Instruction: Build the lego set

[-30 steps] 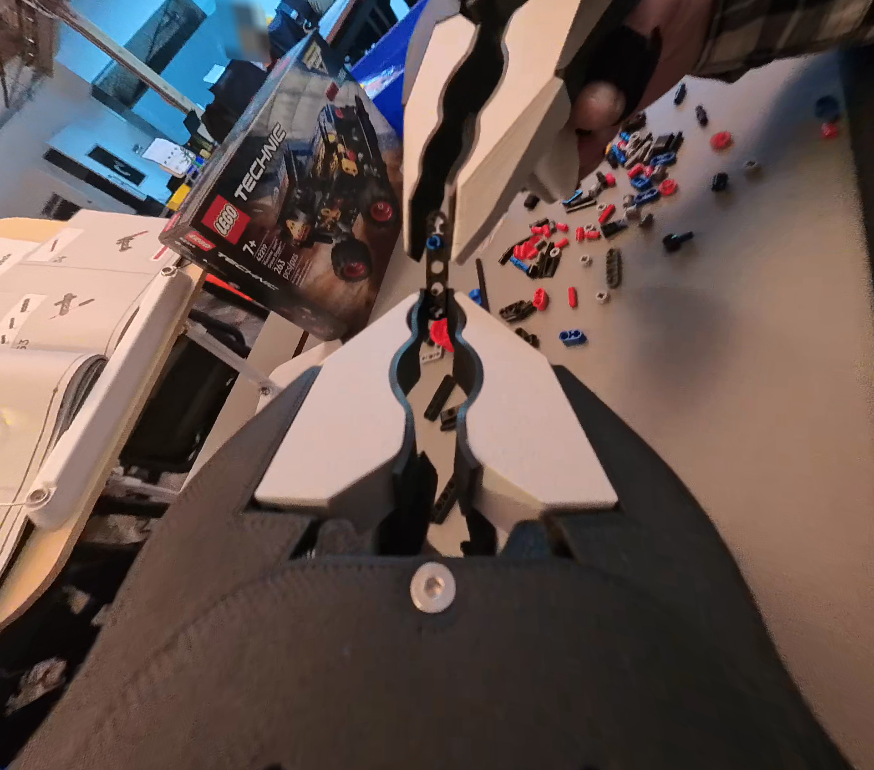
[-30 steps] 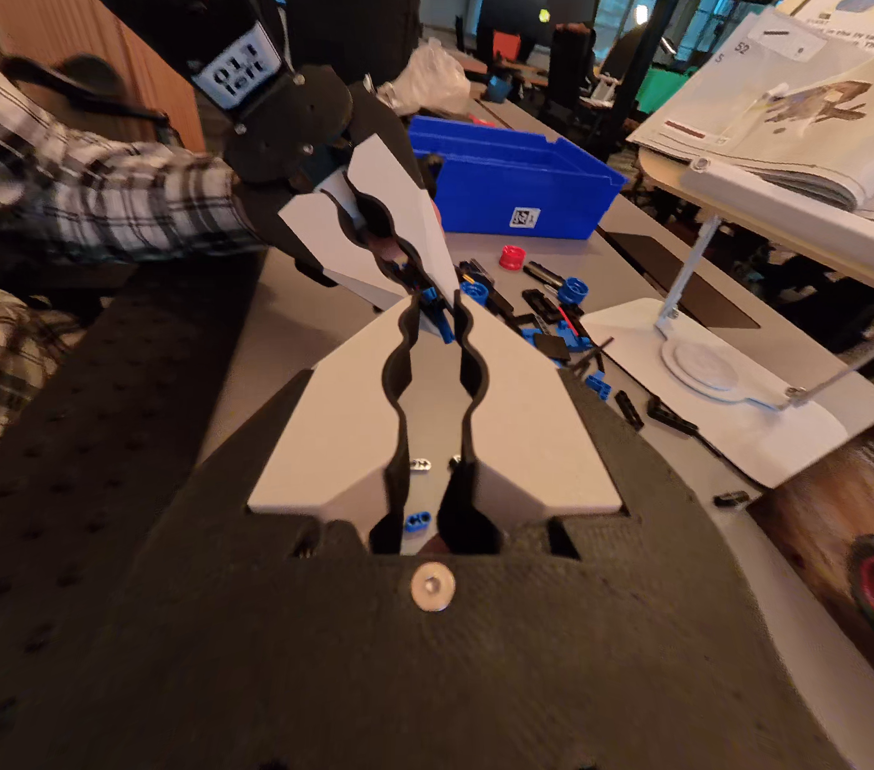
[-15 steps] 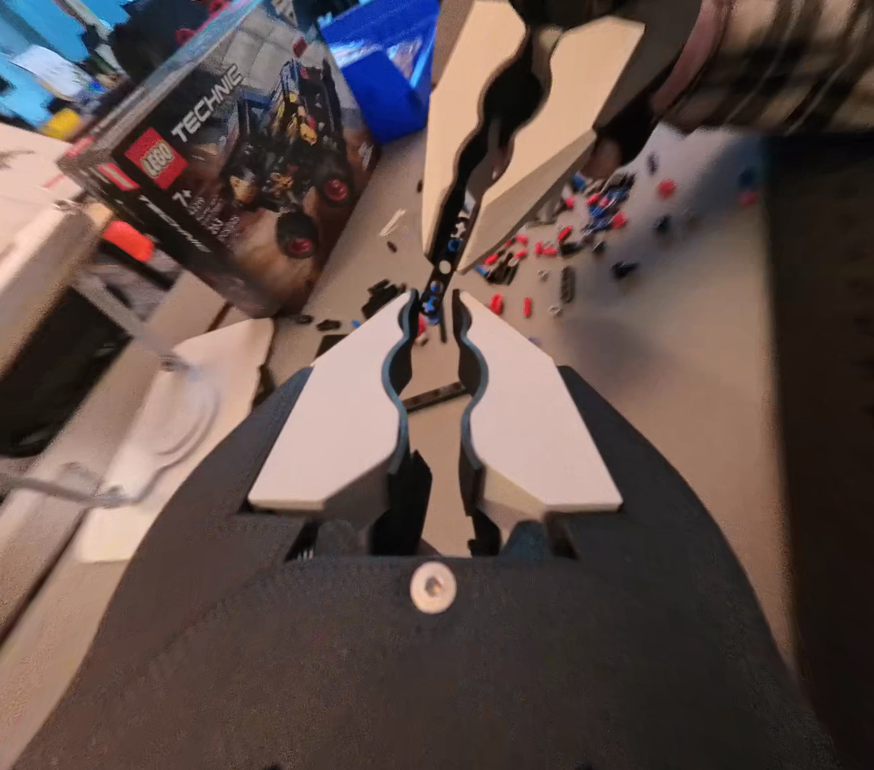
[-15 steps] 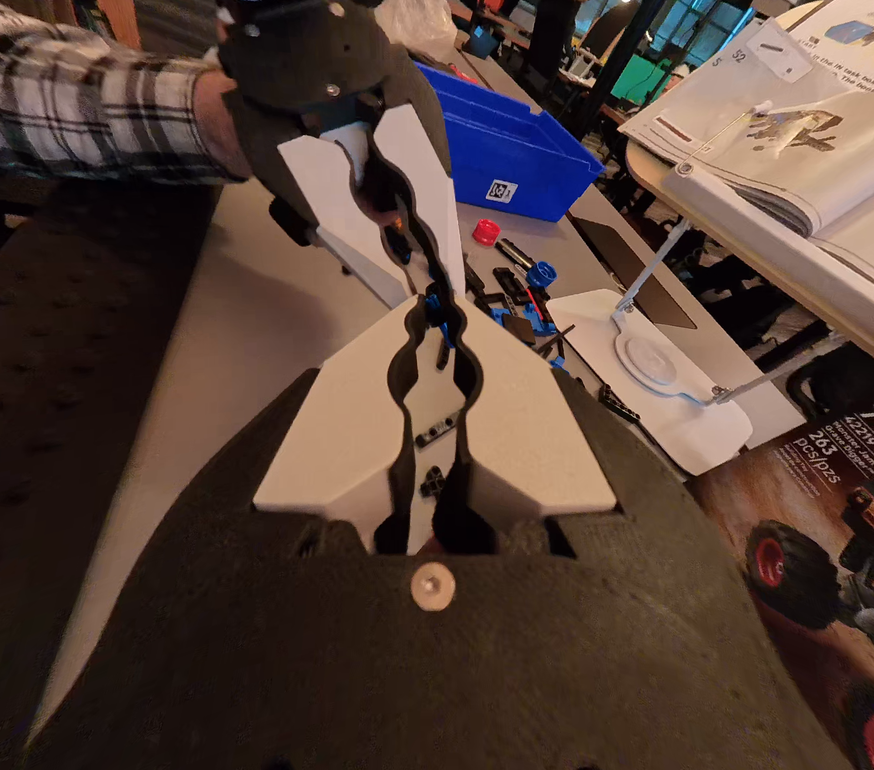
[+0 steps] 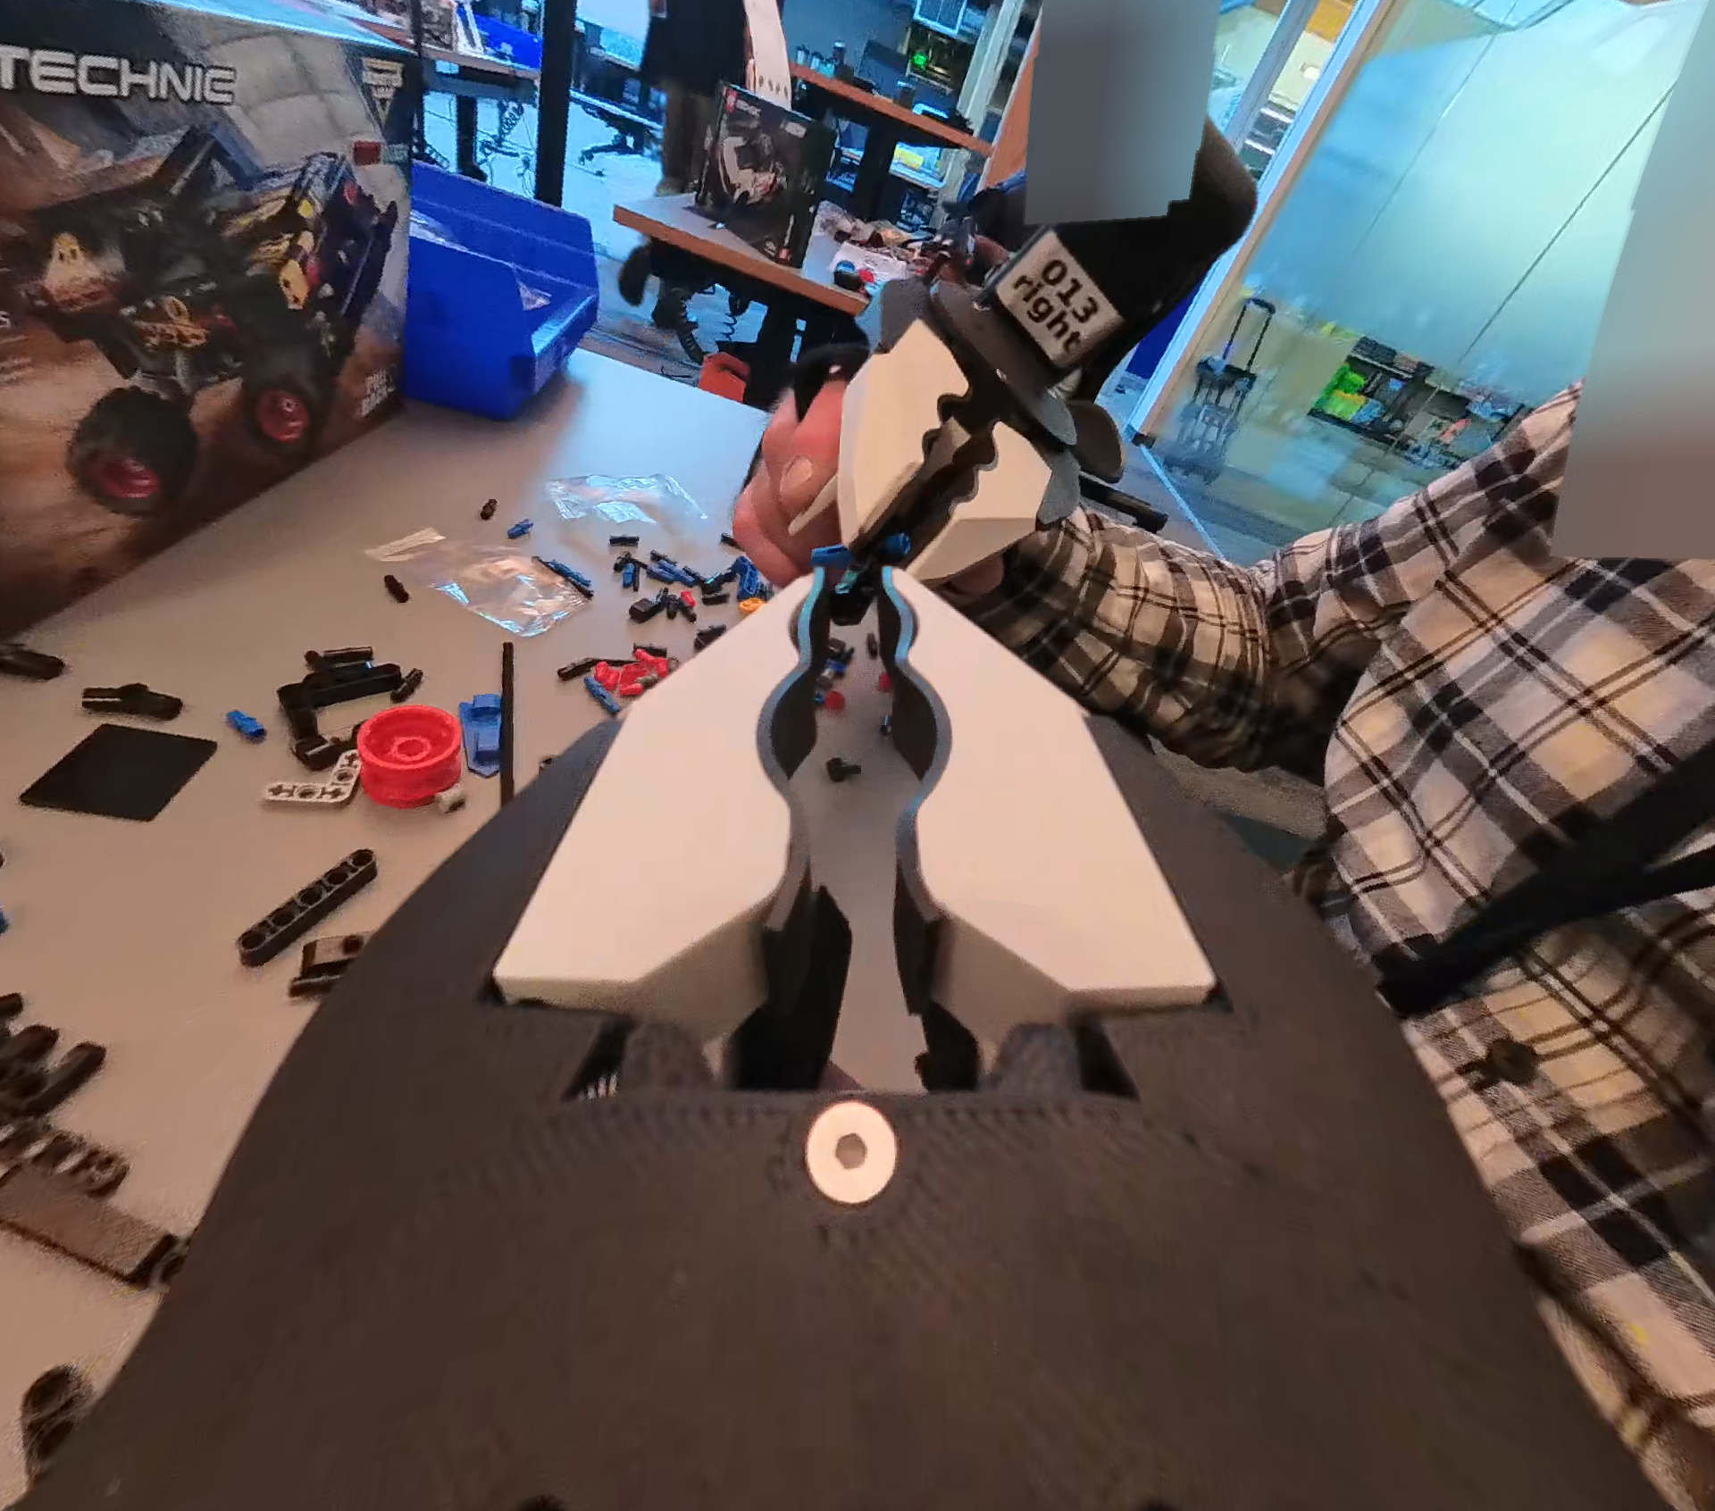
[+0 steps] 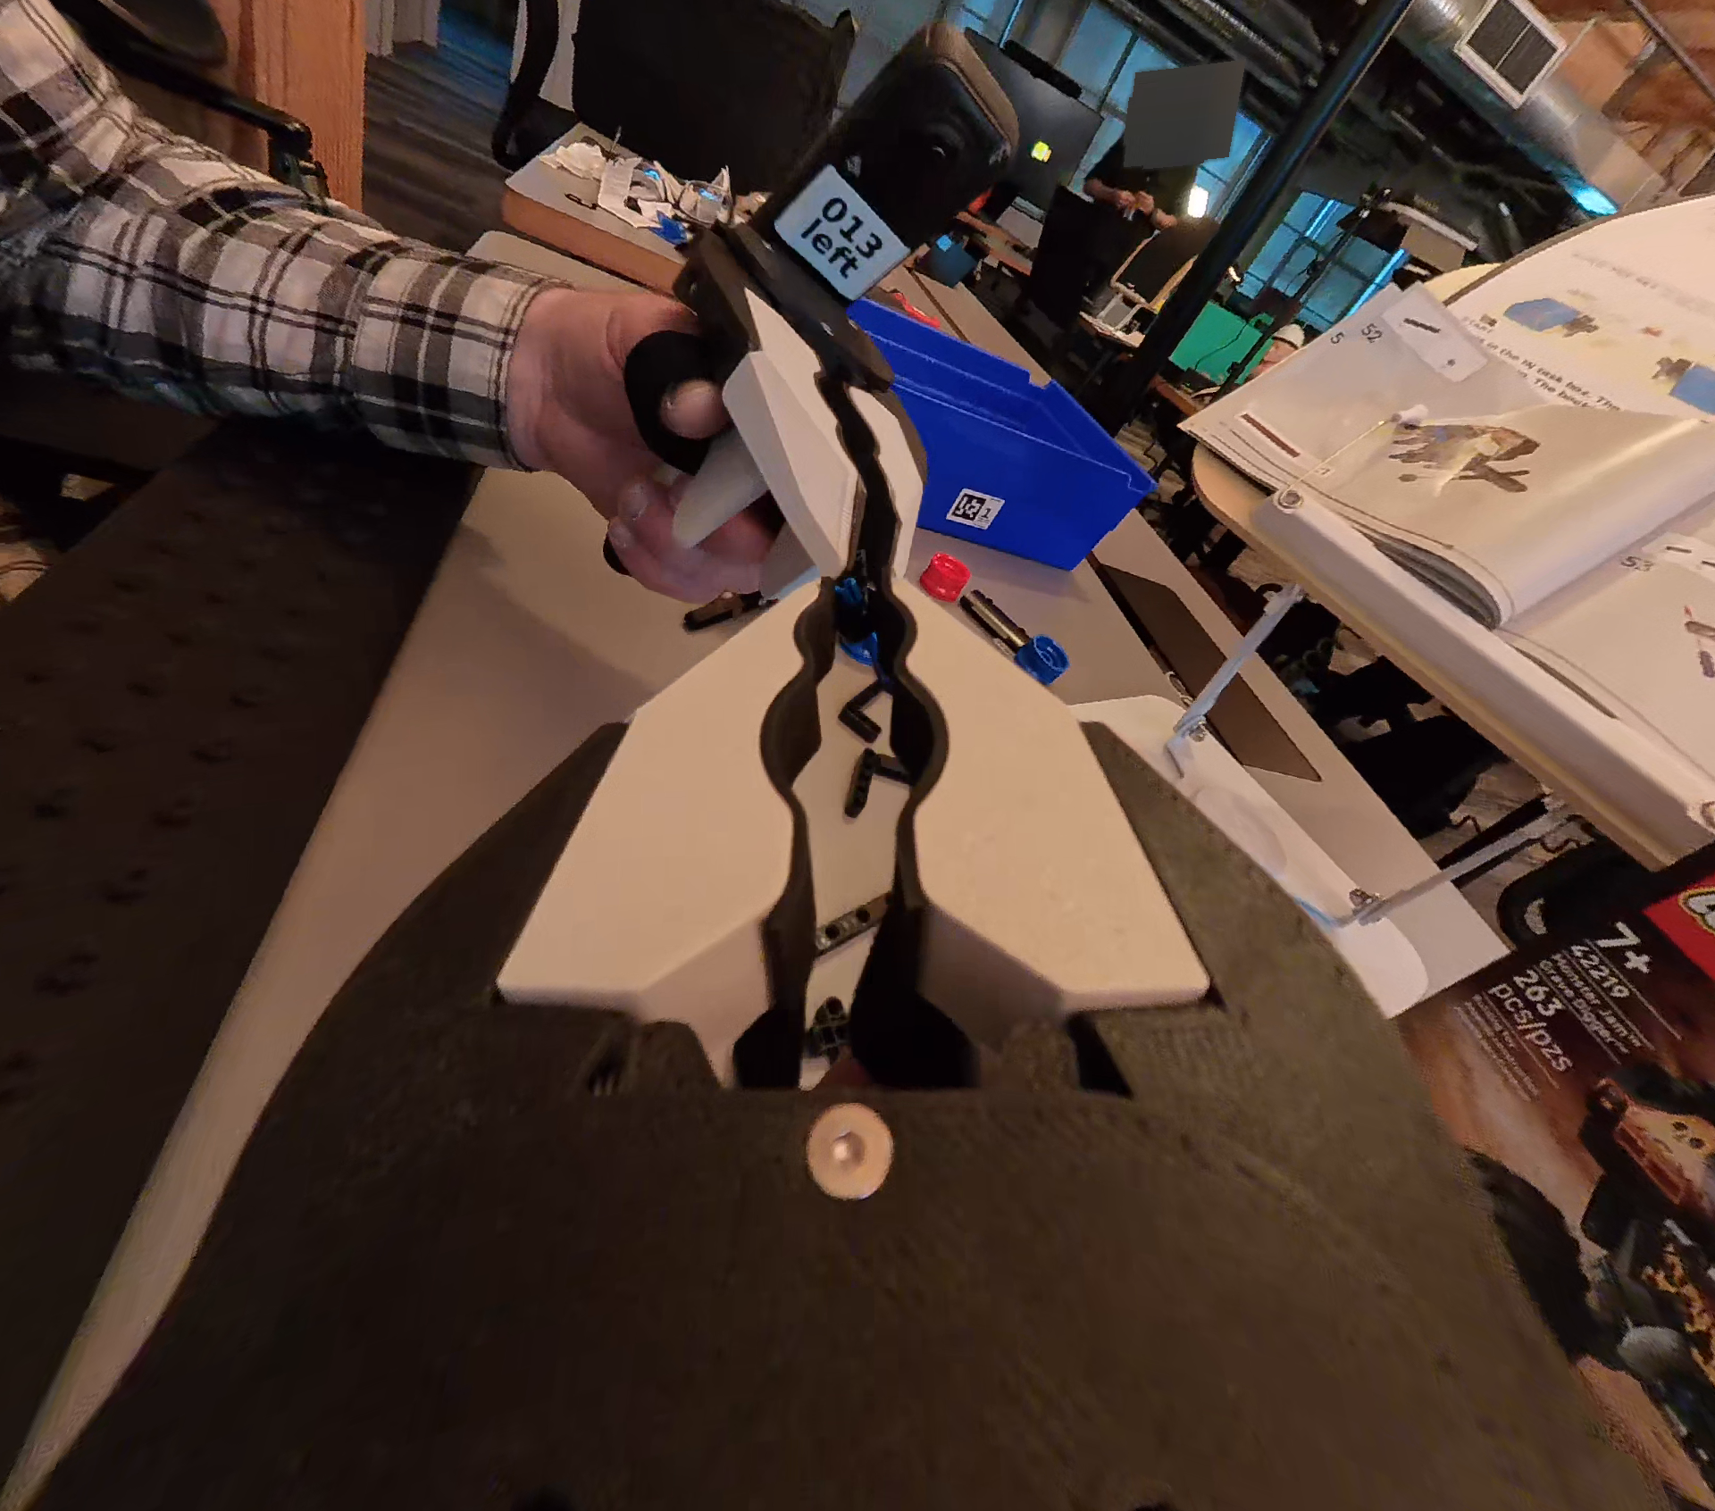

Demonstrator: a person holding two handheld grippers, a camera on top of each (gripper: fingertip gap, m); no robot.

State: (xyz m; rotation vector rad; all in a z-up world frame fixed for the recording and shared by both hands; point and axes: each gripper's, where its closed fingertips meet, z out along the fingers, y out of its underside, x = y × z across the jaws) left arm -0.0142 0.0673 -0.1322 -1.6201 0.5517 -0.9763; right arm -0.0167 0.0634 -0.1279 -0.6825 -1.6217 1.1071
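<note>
Small black-and-blue lego piece [image 5: 854, 571] held in mid-air above the worktop [image 5: 278, 613], pinched right where the tips of both tongs meet. Left tongs [image 5: 852, 585] closed on its lower end, tips nearly together with the wavy gap behind them showing the worktop through. Right tongs [image 5: 877, 543] coming down from above and the right, clamped on the upper end, gripped by a hand [image 5: 784, 488] in a plaid sleeve. Same junction from the right wrist view: piece [image 6: 852, 604] caught between right tongs [image 6: 858, 613] and left tongs [image 6: 863, 562], the latter held by a hand [image 6: 594, 437]. Below and to the left on the worktop, loose parts scattered: red wheel hub [image 5: 408, 757], black beam [image 5: 306, 905], black square plate [image 5: 119, 771], clear bags [image 5: 520, 580], small blue, red and black pins. Farther back, blue bin [image 5: 492, 307] beside the set's box [image 5: 186, 279]. Open instruction booklet [image 6: 1485, 464] on a white stand to the right.
</note>
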